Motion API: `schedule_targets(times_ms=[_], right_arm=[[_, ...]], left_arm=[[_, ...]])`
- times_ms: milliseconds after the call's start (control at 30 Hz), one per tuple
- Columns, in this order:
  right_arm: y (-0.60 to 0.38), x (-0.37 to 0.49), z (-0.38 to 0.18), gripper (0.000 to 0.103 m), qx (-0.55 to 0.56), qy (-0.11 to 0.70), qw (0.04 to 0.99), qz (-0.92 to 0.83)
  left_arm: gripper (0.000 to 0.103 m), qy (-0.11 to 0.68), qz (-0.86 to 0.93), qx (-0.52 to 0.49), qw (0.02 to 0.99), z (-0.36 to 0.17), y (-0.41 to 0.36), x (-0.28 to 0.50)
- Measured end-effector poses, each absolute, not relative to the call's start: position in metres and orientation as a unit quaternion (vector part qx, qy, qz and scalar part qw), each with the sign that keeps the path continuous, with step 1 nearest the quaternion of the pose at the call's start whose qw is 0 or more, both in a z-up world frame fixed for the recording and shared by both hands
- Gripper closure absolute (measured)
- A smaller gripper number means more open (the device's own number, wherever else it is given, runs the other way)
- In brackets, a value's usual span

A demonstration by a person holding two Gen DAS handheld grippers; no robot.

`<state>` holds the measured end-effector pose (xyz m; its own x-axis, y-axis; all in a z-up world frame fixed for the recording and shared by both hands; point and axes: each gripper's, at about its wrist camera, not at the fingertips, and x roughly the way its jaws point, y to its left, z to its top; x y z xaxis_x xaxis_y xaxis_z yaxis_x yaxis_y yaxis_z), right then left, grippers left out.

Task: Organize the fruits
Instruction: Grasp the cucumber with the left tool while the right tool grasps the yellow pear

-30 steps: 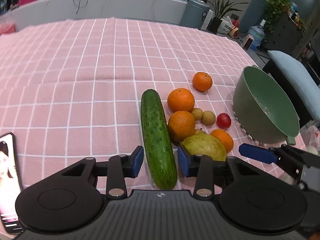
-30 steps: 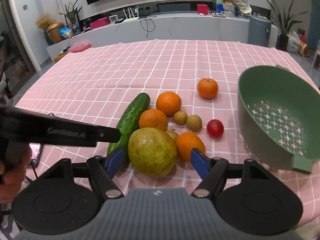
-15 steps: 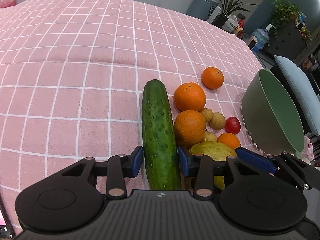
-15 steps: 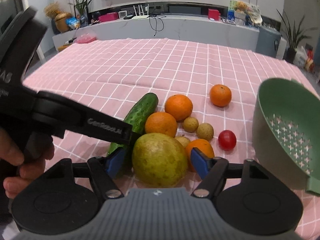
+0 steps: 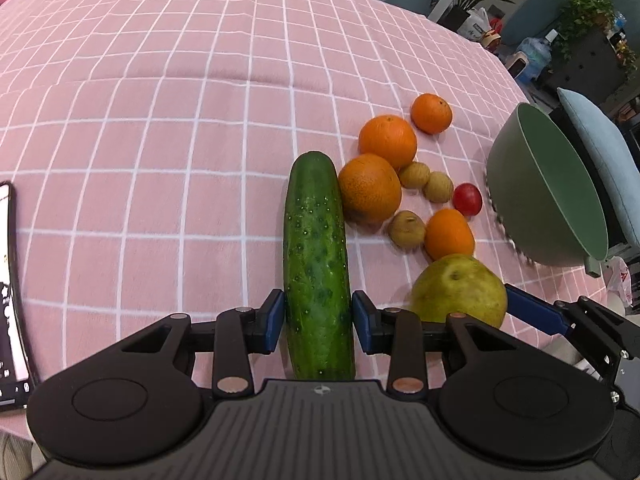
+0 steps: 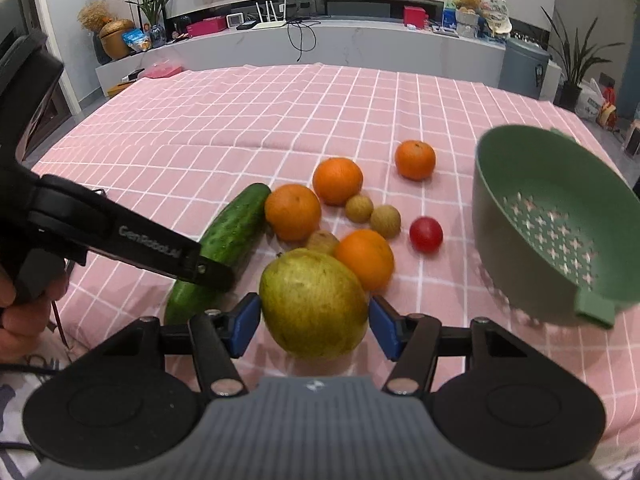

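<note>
My left gripper [image 5: 318, 322] is shut on the near end of a long green cucumber [image 5: 316, 256], its blue pads pressed against both sides. My right gripper [image 6: 314, 326] is shut on a large yellow-green pear [image 6: 314, 304], which also shows in the left wrist view [image 5: 460, 290]. Several oranges [image 6: 294, 212], three small brown fruits [image 6: 385, 221] and a red tomato [image 6: 426, 235] lie on the pink checked cloth beyond the pear. A green colander [image 6: 556, 224] stands tilted at the right.
A phone [image 5: 10, 292] lies at the left edge of the table. The pink checked tablecloth [image 5: 160, 120] stretches far to the back and left. A chair with a blue cushion [image 5: 600, 160] stands behind the colander.
Both grippers have closed onto their fruit: the left on the cucumber, the right on the pear. The pear has come away from the pile towards the table's near edge.
</note>
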<state>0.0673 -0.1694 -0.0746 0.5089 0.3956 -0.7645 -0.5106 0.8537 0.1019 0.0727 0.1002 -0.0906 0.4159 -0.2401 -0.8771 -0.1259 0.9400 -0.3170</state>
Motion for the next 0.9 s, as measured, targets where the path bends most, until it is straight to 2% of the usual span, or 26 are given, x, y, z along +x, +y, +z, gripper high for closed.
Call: schedule_targets(times_ms=[533,800,867,900], right_arm=[[-0.157,0.082,-0.092,0.035,-0.033,0.413,0.866,0.279],[-0.150,0.091,-0.103,0.039,-0.021,0.428,0.860,0.279],[-0.151,0.090,-0.104,0.039,-0.019,0.425,0.860,0.282],[-0.151,0.090,-0.104,0.039,-0.020,0.424,0.860,0.282]], left_arm=[[0.056,0.505,-0.026,-0.199,0.839,-0.097,0.107,0.086],[0.052,0.507,-0.022,-0.180,0.843,-0.099,0.099,0.090],[0.053,0.510,-0.016,-0.167,0.844,-0.098,0.095,0.091],[0.058,0.512,-0.013,-0.156,0.845,-0.098,0.092,0.091]])
